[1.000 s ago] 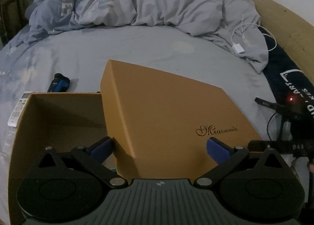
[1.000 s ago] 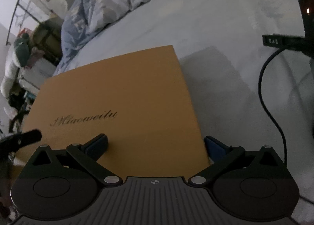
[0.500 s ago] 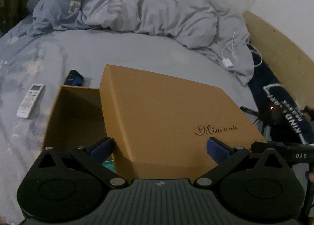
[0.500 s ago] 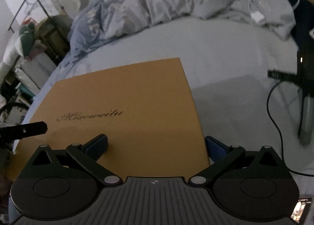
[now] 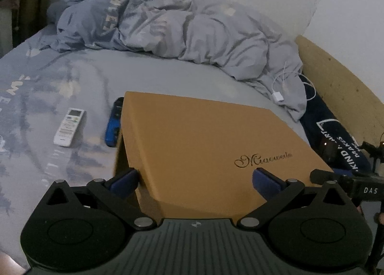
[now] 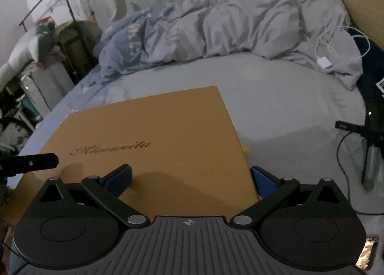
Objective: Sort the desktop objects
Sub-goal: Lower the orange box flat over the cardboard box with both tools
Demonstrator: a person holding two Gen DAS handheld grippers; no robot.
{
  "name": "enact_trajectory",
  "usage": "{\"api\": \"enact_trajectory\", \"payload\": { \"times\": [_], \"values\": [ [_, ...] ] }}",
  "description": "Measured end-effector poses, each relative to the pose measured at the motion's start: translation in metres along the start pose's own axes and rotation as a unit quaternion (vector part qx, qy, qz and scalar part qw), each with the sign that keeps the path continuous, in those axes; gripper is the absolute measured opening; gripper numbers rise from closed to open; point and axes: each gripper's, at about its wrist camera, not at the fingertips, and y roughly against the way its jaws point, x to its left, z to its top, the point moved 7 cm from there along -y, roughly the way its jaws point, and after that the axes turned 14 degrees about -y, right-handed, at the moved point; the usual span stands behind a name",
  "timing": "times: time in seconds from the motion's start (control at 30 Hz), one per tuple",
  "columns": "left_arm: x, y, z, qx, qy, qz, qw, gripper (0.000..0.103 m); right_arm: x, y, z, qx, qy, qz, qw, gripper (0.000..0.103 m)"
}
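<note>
A tan cardboard box lid [image 5: 206, 140] with a script logo lies over the box on the grey bed; it also shows in the right wrist view [image 6: 156, 140]. My left gripper [image 5: 195, 180] is open, its blue fingers astride the lid's near left corner. My right gripper [image 6: 190, 177] is open, its fingers astride the lid's near right corner. A white remote [image 5: 69, 126] and a blue and black device [image 5: 114, 124] lie on the sheet left of the box. The box's inside is hidden under the lid.
A crumpled grey-blue duvet [image 5: 168, 35] fills the far side of the bed. A white charger and cable [image 5: 279, 93] lie at its right end. A dark bag [image 5: 336, 140] and wooden bed frame [image 5: 340, 78] are right. A clothes rack [image 6: 55, 25] stands left.
Both grippers have risen and pulled back while staying at the lid's corners. The lid now covers the box opening that showed at the left earlier.
</note>
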Motion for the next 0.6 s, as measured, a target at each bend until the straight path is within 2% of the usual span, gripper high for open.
{"api": "enact_trajectory", "payload": {
  "times": [0.3,0.5,0.6],
  "values": [
    [0.019,-0.003,-0.013,0.018,-0.037,-0.006,0.9991,0.103,0.034,-0.004,-0.027,-0.015,-0.001,-0.022,1.000,0.103],
    [0.028,-0.011,-0.033,0.029,-0.054,-0.019,0.9979,0.103,0.034,-0.017,-0.051,-0.008,-0.020,-0.042,0.999,0.103],
    [0.036,-0.016,-0.042,0.039,-0.041,-0.032,0.9979,0.103,0.031,-0.024,-0.065,0.001,-0.037,-0.050,0.998,0.103]
  ]
}}
